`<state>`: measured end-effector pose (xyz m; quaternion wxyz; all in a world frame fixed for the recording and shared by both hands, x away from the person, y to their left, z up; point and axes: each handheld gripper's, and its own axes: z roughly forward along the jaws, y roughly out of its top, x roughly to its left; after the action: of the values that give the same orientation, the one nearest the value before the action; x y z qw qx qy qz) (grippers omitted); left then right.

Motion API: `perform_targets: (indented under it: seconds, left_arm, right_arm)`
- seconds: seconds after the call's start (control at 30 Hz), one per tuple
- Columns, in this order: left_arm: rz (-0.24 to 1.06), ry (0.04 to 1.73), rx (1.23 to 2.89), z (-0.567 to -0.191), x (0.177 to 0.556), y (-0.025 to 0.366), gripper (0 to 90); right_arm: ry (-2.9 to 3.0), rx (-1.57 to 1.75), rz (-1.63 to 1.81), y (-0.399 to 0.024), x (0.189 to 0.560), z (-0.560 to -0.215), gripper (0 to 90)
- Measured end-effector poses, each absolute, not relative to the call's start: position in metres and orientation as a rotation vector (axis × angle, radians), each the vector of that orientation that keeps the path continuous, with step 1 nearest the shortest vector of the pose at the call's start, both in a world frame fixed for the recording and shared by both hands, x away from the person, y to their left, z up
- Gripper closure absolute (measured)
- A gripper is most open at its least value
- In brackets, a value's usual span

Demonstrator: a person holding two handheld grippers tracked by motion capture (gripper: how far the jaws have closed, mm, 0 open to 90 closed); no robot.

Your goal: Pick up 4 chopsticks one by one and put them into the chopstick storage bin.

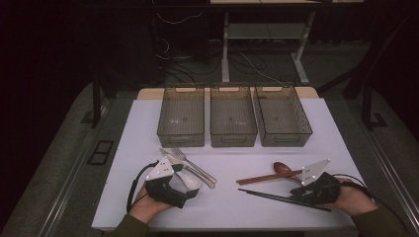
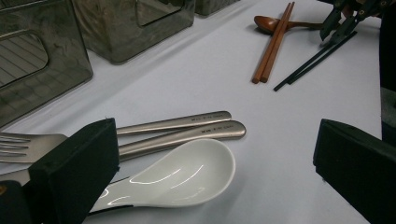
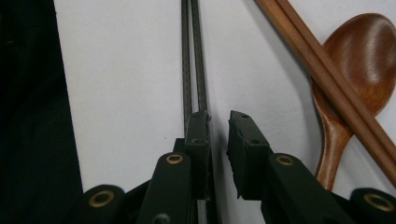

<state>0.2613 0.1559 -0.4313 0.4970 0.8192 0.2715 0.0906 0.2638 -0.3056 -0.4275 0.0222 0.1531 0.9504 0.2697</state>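
step: we go for the black chopsticks (image 3: 194, 56) with the right gripper (image 3: 218, 140).
right gripper: jaws narrowed with a gap left; both sticks lie by the left pad, none pinched, so nothing is held.
chopsticks: flat on the white table (image 1: 232, 202), just beside the wooden chopsticks (image 1: 267, 177) and wooden spoon (image 1: 282, 169).
advice: we centre the pair between the pads, then close.
left gripper (image 2: 210, 163): spread wide over the white spoon (image 2: 187, 172), empty.

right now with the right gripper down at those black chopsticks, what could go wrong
The black chopsticks lie against one jaw of the right gripper, not centred in the narrow gap, so closing may pinch just one or push them aside. The brown chopsticks and wooden spoon lie close by and could get nudged.
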Motion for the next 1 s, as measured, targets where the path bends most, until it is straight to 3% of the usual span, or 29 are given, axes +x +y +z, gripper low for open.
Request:
perform_targets:
  seconds: [1.0]
  left_arm:
    - [0.219,0.660,1.989,-0.431,0.260,0.156,0.0]
  right_arm:
    - [2.968,0.428,0.816,-0.296,0.267,-0.433,78.4]
